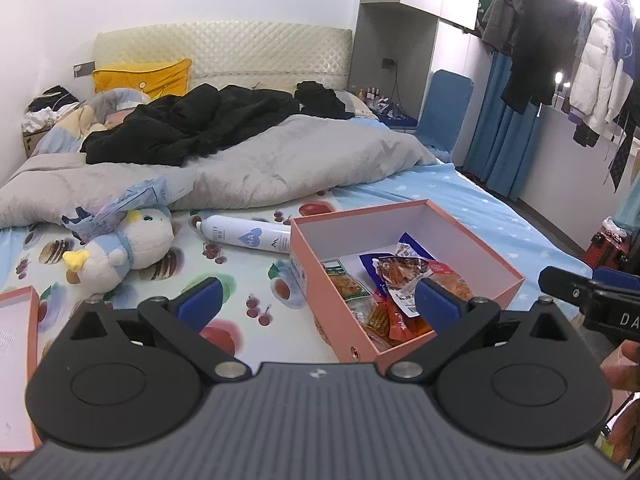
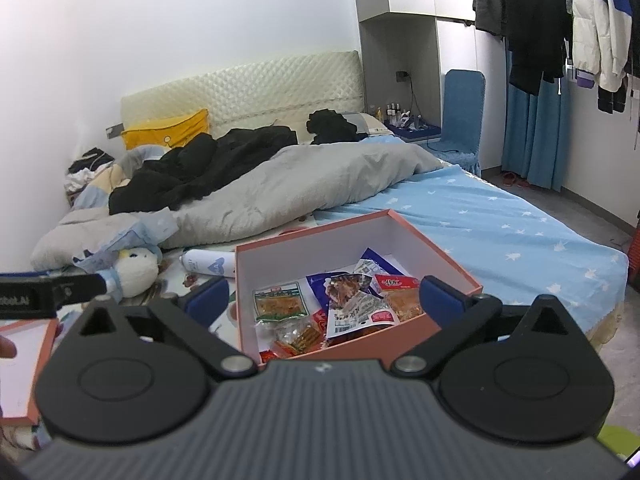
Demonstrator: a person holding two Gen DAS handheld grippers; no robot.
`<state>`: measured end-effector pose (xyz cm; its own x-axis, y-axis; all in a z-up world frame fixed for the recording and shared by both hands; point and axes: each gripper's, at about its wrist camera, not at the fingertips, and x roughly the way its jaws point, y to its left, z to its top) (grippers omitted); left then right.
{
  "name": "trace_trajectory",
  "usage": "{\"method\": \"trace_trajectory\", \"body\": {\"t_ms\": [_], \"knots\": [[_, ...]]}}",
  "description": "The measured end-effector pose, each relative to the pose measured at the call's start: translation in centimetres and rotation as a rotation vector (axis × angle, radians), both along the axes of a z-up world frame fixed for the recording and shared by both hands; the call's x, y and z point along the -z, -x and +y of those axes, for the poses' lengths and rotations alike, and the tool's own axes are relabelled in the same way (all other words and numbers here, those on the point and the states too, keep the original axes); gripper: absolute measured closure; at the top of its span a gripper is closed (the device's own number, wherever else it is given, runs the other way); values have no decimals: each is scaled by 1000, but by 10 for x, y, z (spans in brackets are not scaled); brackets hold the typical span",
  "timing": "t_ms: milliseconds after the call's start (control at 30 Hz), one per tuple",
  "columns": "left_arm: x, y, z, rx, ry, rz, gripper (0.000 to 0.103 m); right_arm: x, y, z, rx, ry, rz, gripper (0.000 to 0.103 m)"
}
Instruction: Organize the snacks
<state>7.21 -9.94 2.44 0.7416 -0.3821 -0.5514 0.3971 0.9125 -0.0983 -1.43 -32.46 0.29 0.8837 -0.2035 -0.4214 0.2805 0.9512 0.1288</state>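
Looking down both wrist cams, I had the pink box sitting open on the bed, near the foot end, on the edge between the fruit-print sheet and the blue star sheet. Snack packets were piled inside it: a green-topped pack at the left, a dark blue pack with a barcode label in the middle, a red-topped pack at the right, smaller ones toward the near wall. Left gripper had its jaws spread fully wide with nothing between the blue pads; the right pad overlapped the box's near corner in view, contact I couldn't tell. Right gripper was also fully spread and empty, hovering just in front of the box's near wall. No earlier frame here, so only the wide-open state is reported. The box lid lay flat at the left, apart from the box. A white spray can lay on its side just behind the box, touching or nearly touching its far-left corner. A plush duck sat further left, a grey duvet bunched behind it
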Motion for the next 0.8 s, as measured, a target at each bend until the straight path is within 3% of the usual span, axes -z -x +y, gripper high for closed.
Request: {"method": "trace_trajectory", "body": {"t_ms": [800], "knots": [[2, 3, 3, -10, -5, 5, 0, 2, 1, 1, 3, 1, 7, 0]]}}
